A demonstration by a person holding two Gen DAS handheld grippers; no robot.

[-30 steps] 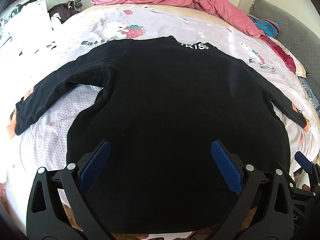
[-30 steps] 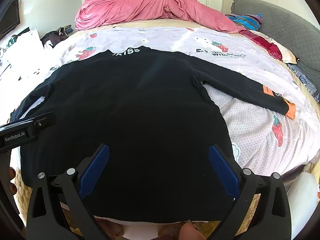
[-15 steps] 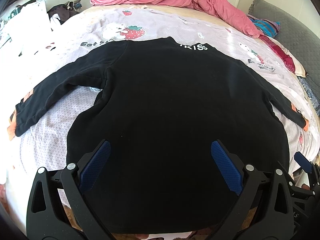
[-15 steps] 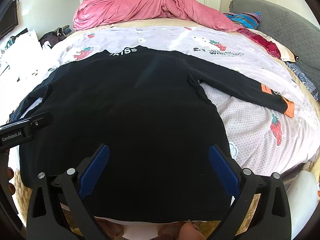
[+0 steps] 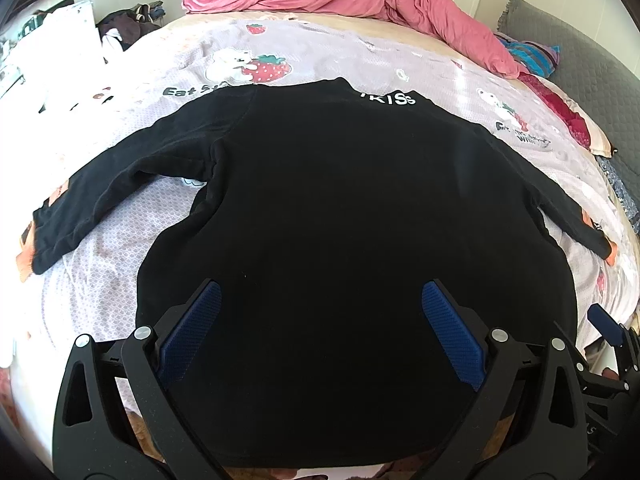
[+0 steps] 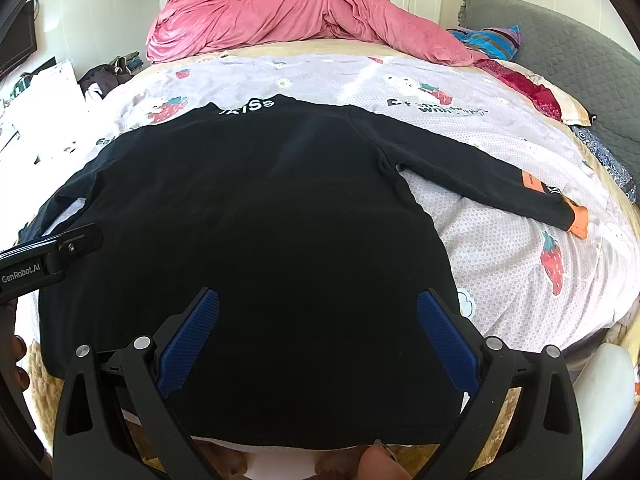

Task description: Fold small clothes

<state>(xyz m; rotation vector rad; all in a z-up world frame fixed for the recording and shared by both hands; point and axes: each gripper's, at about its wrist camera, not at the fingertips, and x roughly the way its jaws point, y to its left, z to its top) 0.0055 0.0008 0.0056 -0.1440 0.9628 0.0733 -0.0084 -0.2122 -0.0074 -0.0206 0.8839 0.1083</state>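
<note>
A black long-sleeved top [image 5: 340, 208] lies flat on the bed, collar with white lettering at the far side, hem nearest me. Its left sleeve [image 5: 100, 192] stretches left; its right sleeve [image 6: 500, 184] stretches right and ends in an orange cuff [image 6: 578, 220]. The top also fills the right wrist view [image 6: 260, 220]. My left gripper [image 5: 320, 308] is open and empty, hovering over the hem's left part. My right gripper [image 6: 318, 312] is open and empty over the hem's right part. The left gripper's body shows at the left edge of the right wrist view [image 6: 48, 256].
The bed has a pale sheet with strawberry and bear prints [image 6: 520, 280]. A bunched pink duvet [image 6: 300, 16] lies at the far end. A grey headboard cushion [image 6: 560, 52] and colourful clothes [image 6: 492, 40] are at the right. White bags and dark clothes [image 5: 60, 40] sit at the left.
Both grippers have drawn back and risen very slightly, so the top looks a little smaller. The top has not moved and both grippers remain open.
</note>
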